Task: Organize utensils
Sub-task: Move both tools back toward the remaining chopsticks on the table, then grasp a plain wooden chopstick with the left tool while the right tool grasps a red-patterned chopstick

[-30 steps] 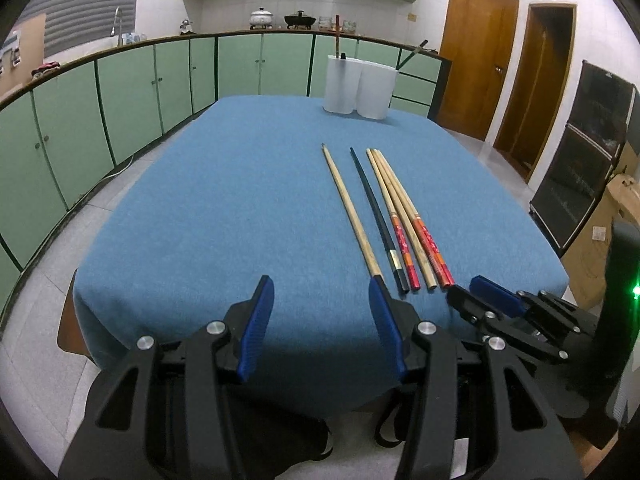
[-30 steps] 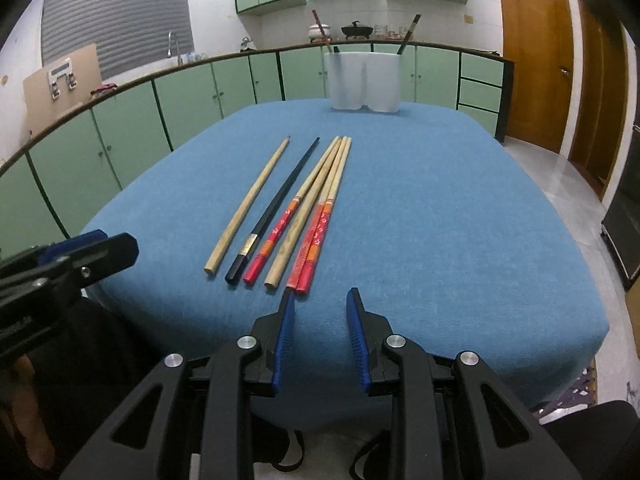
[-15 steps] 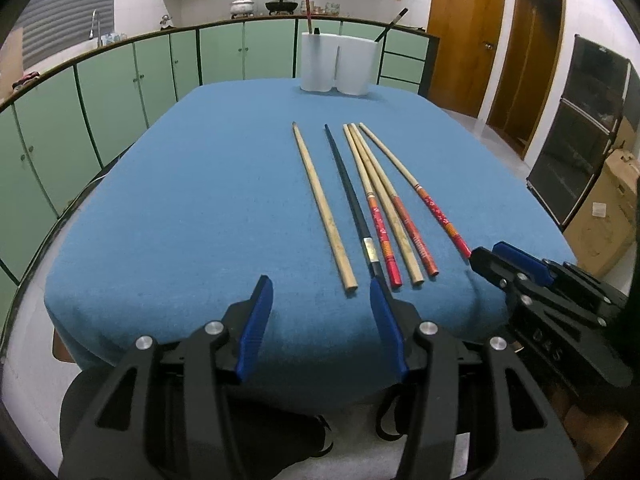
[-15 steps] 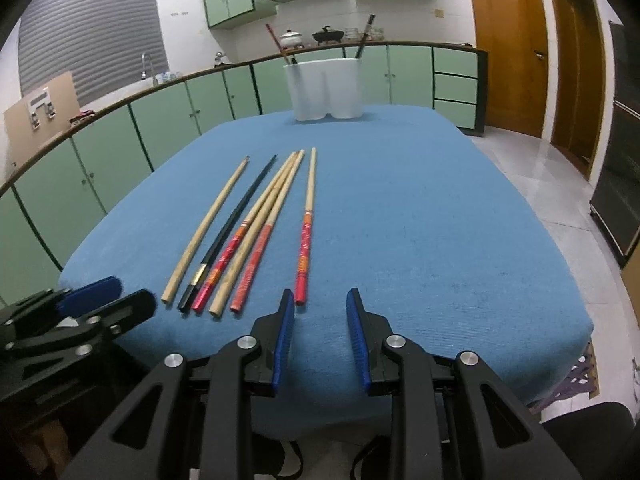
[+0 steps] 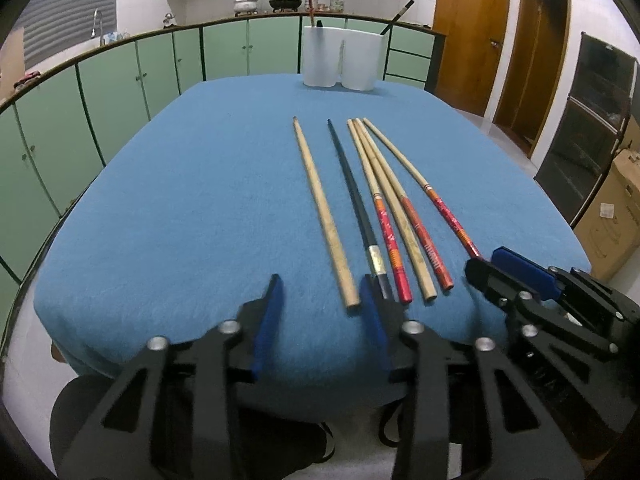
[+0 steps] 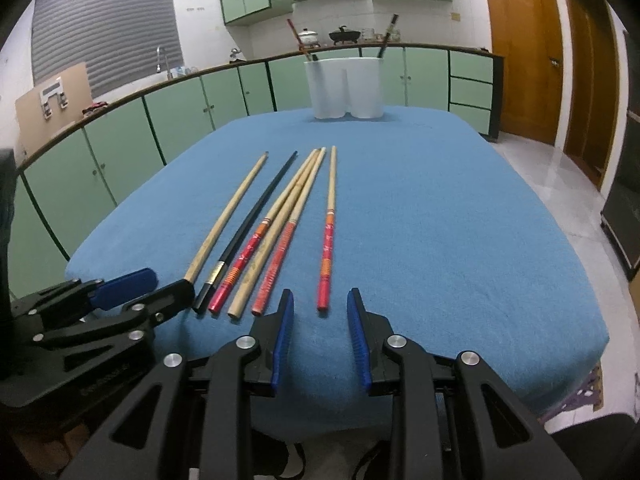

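Note:
Several chopsticks lie side by side on the blue-clothed table (image 5: 180, 200): a plain wooden one (image 5: 324, 216), a black one (image 5: 356, 200), a close group with red handles (image 5: 394, 216), and one red-handled chopstick (image 5: 424, 188) set apart on the right. My left gripper (image 5: 320, 300) hovers at the near table edge. Its jaws are closing, with the plain chopstick's end just inside the right fingertip, untouched. My right gripper (image 6: 320, 308) stands narrowly open around the near end of the separate red-handled chopstick (image 6: 329, 232), pads clear of it. A white two-cup holder (image 6: 346, 88) stands at the far edge.
The holder (image 5: 340, 60) has a few sticks standing in it. Each gripper shows in the other's view: right gripper (image 5: 496, 264), left gripper (image 6: 160, 284). Green cabinets (image 5: 120, 92) curve behind the table, wooden doors (image 5: 468, 32) are at the right, and a cardboard box (image 5: 612, 216) stands beside the table.
One red-handled chopstick now lies apart to the right of the bundle. My left gripper has come closer to the chopstick ends and its jaws have narrowed. The right jaws are unchanged.

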`<state>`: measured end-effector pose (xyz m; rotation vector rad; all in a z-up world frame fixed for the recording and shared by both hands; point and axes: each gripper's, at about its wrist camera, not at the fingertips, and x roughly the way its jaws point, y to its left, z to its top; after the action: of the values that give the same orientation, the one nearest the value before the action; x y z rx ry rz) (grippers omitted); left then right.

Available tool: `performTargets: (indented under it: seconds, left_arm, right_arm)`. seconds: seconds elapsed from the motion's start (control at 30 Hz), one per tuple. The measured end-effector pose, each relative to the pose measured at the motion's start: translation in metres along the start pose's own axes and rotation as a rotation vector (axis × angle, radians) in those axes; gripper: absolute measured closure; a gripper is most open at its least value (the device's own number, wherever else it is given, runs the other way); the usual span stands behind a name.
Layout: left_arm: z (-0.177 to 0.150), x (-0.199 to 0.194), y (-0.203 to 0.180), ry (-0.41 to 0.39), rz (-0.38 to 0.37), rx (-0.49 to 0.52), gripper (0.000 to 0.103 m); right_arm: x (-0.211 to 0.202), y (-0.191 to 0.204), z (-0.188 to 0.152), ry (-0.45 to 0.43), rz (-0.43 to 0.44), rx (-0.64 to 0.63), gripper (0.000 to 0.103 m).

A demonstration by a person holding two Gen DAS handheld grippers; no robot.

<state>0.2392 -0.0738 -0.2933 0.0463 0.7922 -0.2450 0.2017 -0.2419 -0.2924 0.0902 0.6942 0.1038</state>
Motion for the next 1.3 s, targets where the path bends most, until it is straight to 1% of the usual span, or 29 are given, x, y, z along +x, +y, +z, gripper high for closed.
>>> performTargets:
  seconds: [0.03,0.1,0.17,0.2,0.27,0.33,0.4,0.5,0.67,0.83,1.07,1.13,1.3]
  left_arm:
    - [0.001,0.001,0.0,-0.002,-0.001,0.001,0.077]
    - [0.001,0.003,-0.001,-0.005,-0.005,0.003,0.088]
    - [0.002,0.004,-0.002,-0.009,-0.009,0.007,0.095]
    - [0.002,0.004,-0.002,-0.011,-0.011,0.006,0.095]
    - [0.003,0.005,-0.001,-0.014,-0.019,-0.002,0.096]
    - [0.003,0.005,0.001,-0.015,-0.027,-0.009,0.097]
    - [0.004,0.003,0.002,-0.023,-0.026,-0.011,0.097]
    - [0.007,0.0,0.002,-0.03,-0.026,-0.013,0.097]
    - [0.01,-0.013,0.004,-0.055,-0.03,-0.024,0.097]
    - [0.024,-0.038,0.009,-0.103,-0.027,-0.034,0.097]
    - [0.063,-0.072,0.019,-0.178,-0.031,-0.014,0.097]
    - [0.077,-0.08,0.02,-0.199,-0.034,0.001,0.097]
    - [0.107,-0.087,0.028,-0.217,-0.051,0.008,0.097]
  right_arm:
    - [0.002,0.0,0.0,0.0,-0.002,-0.001,0.076]
    - [0.004,-0.001,0.0,-0.005,-0.008,-0.006,0.076]
    - [0.005,0.001,0.001,-0.012,-0.014,-0.021,0.077]
    - [0.006,0.0,0.001,-0.015,-0.017,-0.024,0.078]
    - [0.007,-0.003,0.002,-0.016,-0.019,-0.015,0.084]
    - [0.007,-0.007,0.002,-0.012,-0.016,0.001,0.094]
    - [0.007,-0.009,0.004,-0.007,-0.004,0.011,0.097]
    - [0.003,-0.008,0.007,-0.013,0.01,0.01,0.097]
    - [-0.021,-0.003,0.017,-0.074,0.028,0.006,0.097]
    - [-0.045,-0.003,0.035,-0.126,0.036,0.008,0.097]
    - [-0.074,0.0,0.079,-0.199,0.044,-0.018,0.097]
    - [-0.077,0.001,0.091,-0.207,0.045,-0.031,0.097]
    - [-0.076,0.002,0.125,-0.214,0.056,-0.054,0.097]
